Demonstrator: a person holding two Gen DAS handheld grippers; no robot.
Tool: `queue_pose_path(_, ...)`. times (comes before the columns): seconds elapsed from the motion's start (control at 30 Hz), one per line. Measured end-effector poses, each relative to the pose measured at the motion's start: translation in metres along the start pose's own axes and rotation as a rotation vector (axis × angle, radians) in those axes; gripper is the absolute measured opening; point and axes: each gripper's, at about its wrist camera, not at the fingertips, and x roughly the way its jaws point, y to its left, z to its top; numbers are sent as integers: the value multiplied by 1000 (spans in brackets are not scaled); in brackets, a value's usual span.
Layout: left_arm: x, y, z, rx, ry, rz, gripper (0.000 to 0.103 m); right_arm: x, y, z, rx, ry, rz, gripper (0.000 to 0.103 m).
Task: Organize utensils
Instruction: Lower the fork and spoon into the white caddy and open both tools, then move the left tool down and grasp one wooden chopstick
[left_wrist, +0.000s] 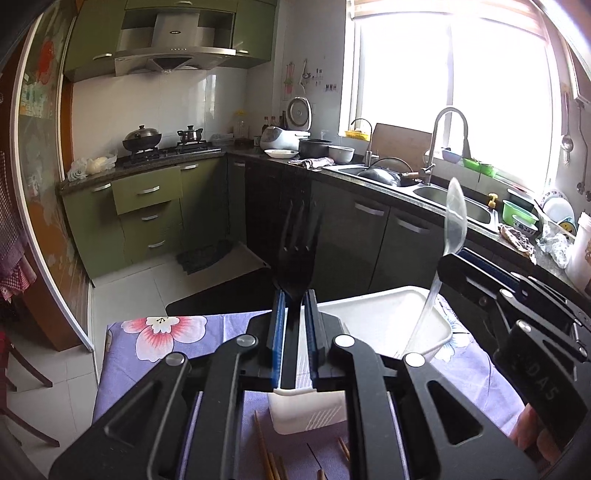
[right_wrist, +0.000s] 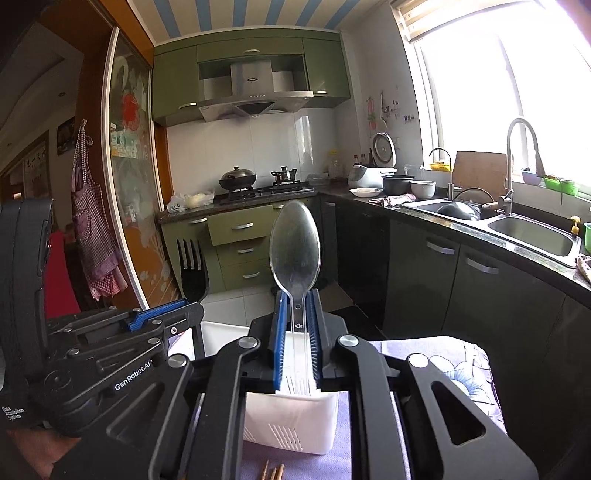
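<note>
Left tongs (left_wrist: 294, 295) clamp black fork (left_wrist: 297, 254), frame centre; right tongs (right_wrist: 297, 295) clamp clear spoon (right_wrist: 294, 247). Chopsticks (left_wrist: 267, 458) bottom edge; white bin (right_wrist: 291, 421) lower centre, right view.

Fork (left_wrist: 295, 254) left of spoon (right_wrist: 294, 247); both above bin (right_wrist: 291, 424); chopsticks (left_wrist: 267, 458) before bin.

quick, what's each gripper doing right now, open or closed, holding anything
Left gripper: closed on the black plastic fork, tines up.
Right gripper: closed on the clear plastic spoon, bowl up.
</note>
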Motion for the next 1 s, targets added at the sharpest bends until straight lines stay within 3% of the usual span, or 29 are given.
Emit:
queue_pose_path(0.17,-7,0,-3,7,-1,3,27,-5,2,-4,-25,29,-7,33)
queue_pose_path(0.3,-20,2,-3,2,-1,0,27,-18,0,-2,-15,31,-6,33)
queue_pose_path(0.4,-34,5,-8,7,41,32,27,-31,-2,-4,-7,76,-21,33)
queue_pose_path(0.53,-40,25,-34,-49,218,71,27,-40,-10,-27,2,239,-55,33)
queue_pose_path(0.67,-29,45,-78,-112,442,43,25,-37,-20,-67,11,451,-58,33)
queue_pose_path(0.73,-24,47,-98,-126,517,31,25,-36,-20,-90,0,536,-57,33)
queue_pose_path(0.87,-16,44,-125,-131,591,44,20,-39,-24,-120,-10,601,-86,33)
queue_pose_path(1.0,-2,40,-135,-164,650,19,17,-42,-29,-129,3,629,-96,33)
